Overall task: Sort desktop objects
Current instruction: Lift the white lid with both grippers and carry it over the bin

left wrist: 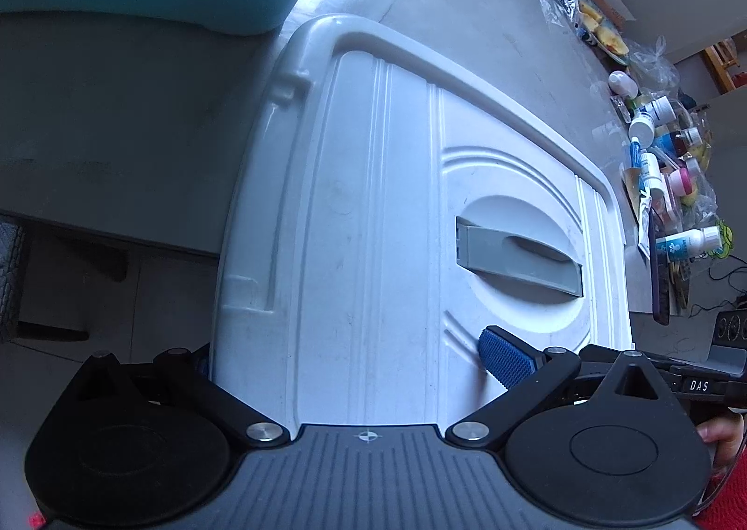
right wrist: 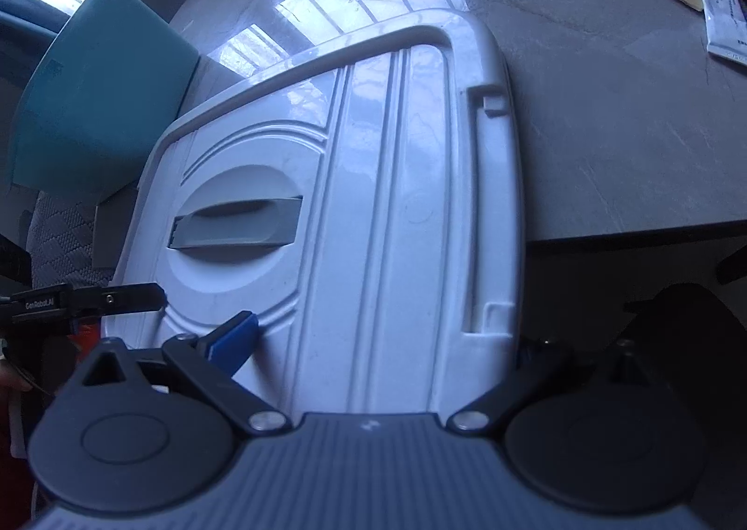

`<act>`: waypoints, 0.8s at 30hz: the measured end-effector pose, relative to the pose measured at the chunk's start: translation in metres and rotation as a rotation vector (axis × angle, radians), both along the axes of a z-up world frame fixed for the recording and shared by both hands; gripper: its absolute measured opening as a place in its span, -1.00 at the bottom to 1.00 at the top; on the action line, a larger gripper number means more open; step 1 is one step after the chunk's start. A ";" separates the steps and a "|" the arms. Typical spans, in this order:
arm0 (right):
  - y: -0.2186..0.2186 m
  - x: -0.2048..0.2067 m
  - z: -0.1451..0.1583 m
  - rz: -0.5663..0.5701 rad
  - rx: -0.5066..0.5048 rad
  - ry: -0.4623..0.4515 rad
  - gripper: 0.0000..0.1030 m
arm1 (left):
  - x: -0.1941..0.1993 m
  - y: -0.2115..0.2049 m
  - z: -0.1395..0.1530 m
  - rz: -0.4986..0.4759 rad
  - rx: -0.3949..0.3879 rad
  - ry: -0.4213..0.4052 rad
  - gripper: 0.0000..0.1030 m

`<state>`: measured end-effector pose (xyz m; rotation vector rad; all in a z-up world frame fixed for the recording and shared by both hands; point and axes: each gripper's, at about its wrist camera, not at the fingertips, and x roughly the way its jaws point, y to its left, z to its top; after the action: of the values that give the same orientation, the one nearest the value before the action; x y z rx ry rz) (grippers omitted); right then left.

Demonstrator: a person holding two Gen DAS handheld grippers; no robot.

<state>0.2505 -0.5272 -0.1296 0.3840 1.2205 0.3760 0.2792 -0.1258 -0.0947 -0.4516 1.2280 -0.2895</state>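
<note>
A white plastic box lid (left wrist: 383,212) with a grey recessed handle (left wrist: 523,257) fills both views; it also shows in the right wrist view (right wrist: 373,212), handle (right wrist: 233,222). My left gripper (left wrist: 355,357) straddles the lid's near left edge, one blue pad (left wrist: 506,357) on top, the other finger under the edge. My right gripper (right wrist: 383,343) straddles the near right edge, blue pad (right wrist: 236,341) on top, other finger below. Both look clamped on the lid. The lid overhangs the grey table (right wrist: 630,109).
A heap of small bottles, tubes and plastic bags (left wrist: 663,156) lies along the table's far right edge. A tube and a brown card (right wrist: 719,16) lie at top right. A teal chair (right wrist: 93,86) stands beside the table.
</note>
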 end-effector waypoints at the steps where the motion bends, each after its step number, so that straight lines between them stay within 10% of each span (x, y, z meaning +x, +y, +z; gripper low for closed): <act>1: 0.001 -0.003 0.002 -0.002 -0.001 -0.011 0.93 | -0.004 0.001 0.003 0.001 0.003 -0.014 1.00; 24: 0.026 -0.082 0.054 0.019 0.010 -0.287 0.93 | -0.102 0.040 0.073 0.087 0.056 -0.230 0.99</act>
<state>0.1683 -0.5011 -0.0758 0.3151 0.9431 0.4383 0.1768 -0.0855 -0.0221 -0.4099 0.9866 -0.2249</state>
